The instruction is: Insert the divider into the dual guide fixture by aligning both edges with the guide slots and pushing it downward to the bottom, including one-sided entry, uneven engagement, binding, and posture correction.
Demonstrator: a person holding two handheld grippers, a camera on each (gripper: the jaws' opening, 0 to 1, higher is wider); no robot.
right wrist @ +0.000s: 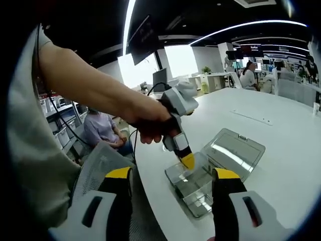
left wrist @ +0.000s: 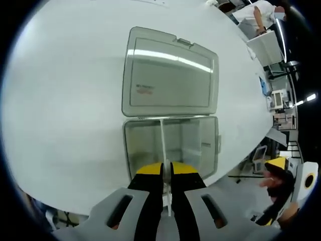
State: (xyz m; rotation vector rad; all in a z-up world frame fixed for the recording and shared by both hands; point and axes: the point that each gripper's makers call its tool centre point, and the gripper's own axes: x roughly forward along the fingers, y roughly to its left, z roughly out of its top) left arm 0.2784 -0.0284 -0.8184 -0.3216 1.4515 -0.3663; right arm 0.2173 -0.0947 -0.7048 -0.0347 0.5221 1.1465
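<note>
The step in hand looks like insertion itself: the left claw (left wrist: 167,178) is clamped on the top edge of the divider (left wrist: 162,143), a thin clear sheet standing upright in the clear box (left wrist: 208,145) near the table (left wrist: 60,100) edge, its lid (left wrist: 170,75) laid open toward 12 o'clock. Next should come a level, straight push down, watching that both edges track their slots. The right claw (right wrist: 170,186) hangs open and empty, near the box.
</note>
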